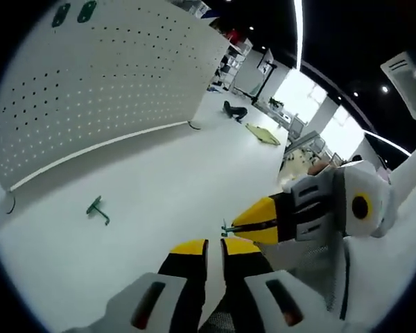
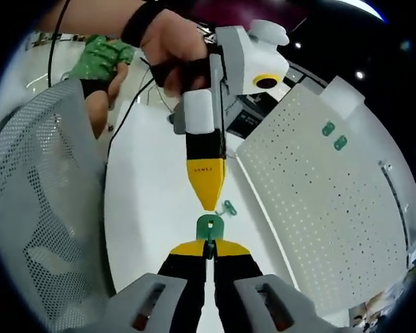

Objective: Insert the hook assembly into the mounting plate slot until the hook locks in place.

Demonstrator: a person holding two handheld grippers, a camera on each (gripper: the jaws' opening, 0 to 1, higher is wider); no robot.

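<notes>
Right gripper (image 2: 208,250) fingers pinch a green hook (image 2: 209,226); left gripper (image 1: 215,248) fingers closed, empty, another hook (image 1: 97,209) on the table (image 1: 166,187).

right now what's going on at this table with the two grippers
A person is working with two hand-held grippers over a white table beside a white pegboard. The right gripper is shut on a small green hook piece. The left gripper points its closed tips at that piece from above. Another green hook lies loose on the table, and two green plates already sit on the pegboard.
</notes>
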